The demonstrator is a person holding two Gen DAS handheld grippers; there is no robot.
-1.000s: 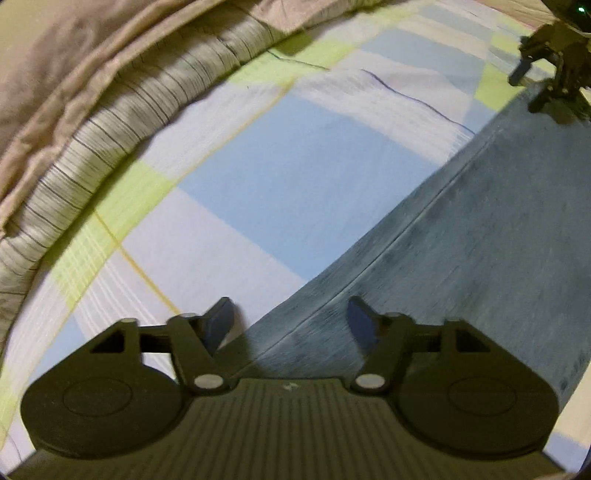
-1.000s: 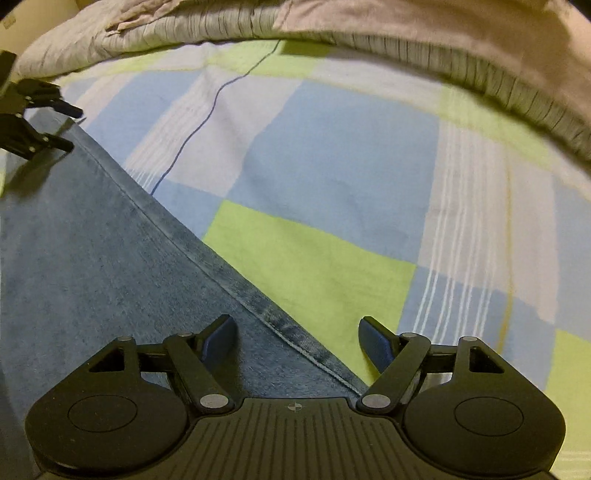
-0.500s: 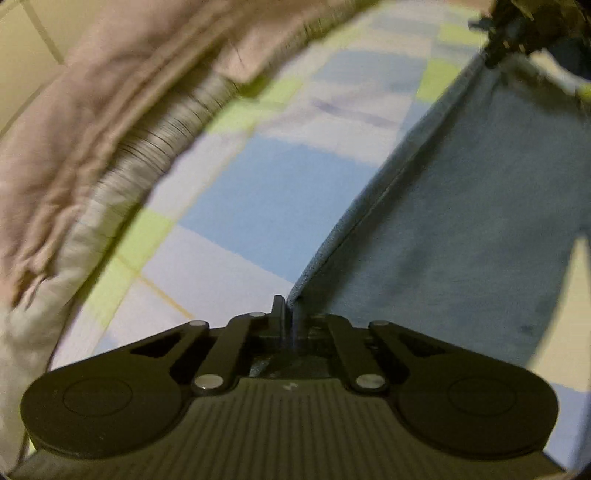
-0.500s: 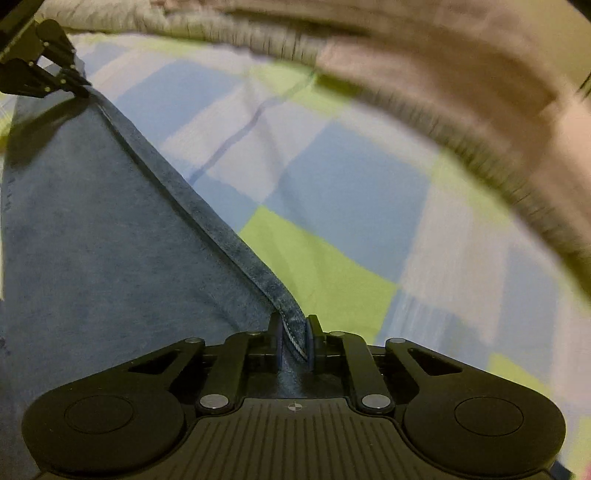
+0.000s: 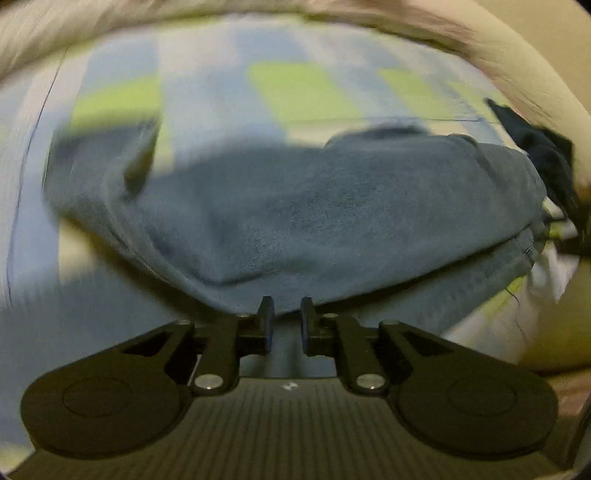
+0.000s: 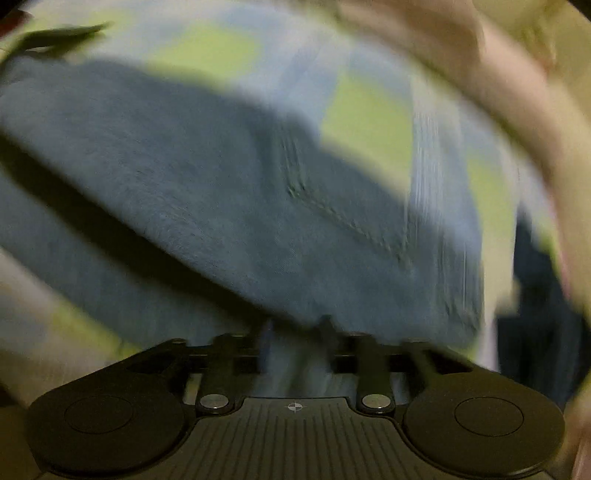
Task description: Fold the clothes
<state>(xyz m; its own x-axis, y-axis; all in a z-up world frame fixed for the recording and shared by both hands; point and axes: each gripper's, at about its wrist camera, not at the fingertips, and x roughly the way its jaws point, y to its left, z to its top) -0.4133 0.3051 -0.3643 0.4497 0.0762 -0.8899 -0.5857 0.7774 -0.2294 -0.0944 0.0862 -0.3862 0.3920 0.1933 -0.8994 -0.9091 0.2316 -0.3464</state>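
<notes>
Blue jeans (image 5: 314,206) lie doubled over on the checked bedsheet (image 5: 207,92), one layer draped over the other. My left gripper (image 5: 286,319) has a small gap between its fingers at the fold's near edge, with denim right at the tips. In the right wrist view, the jeans (image 6: 207,184) show a stitched pocket seam. My right gripper (image 6: 295,328) is blurred, its fingers parted wider with denim between them. The other gripper shows as a dark streak in the right wrist view (image 6: 55,33).
A beige and striped quilt (image 5: 517,66) bunches along the far edge of the bed. A dark garment (image 5: 543,162) and white cloth (image 5: 550,266) lie at the right. A dark item (image 6: 532,302) sits at the right of the right wrist view.
Both grippers carried the jeans hem over, folding the jeans onto themselves. Their fingers, pinched on the hem half a second ago, have parted. Both views now sweep fast and blur.
</notes>
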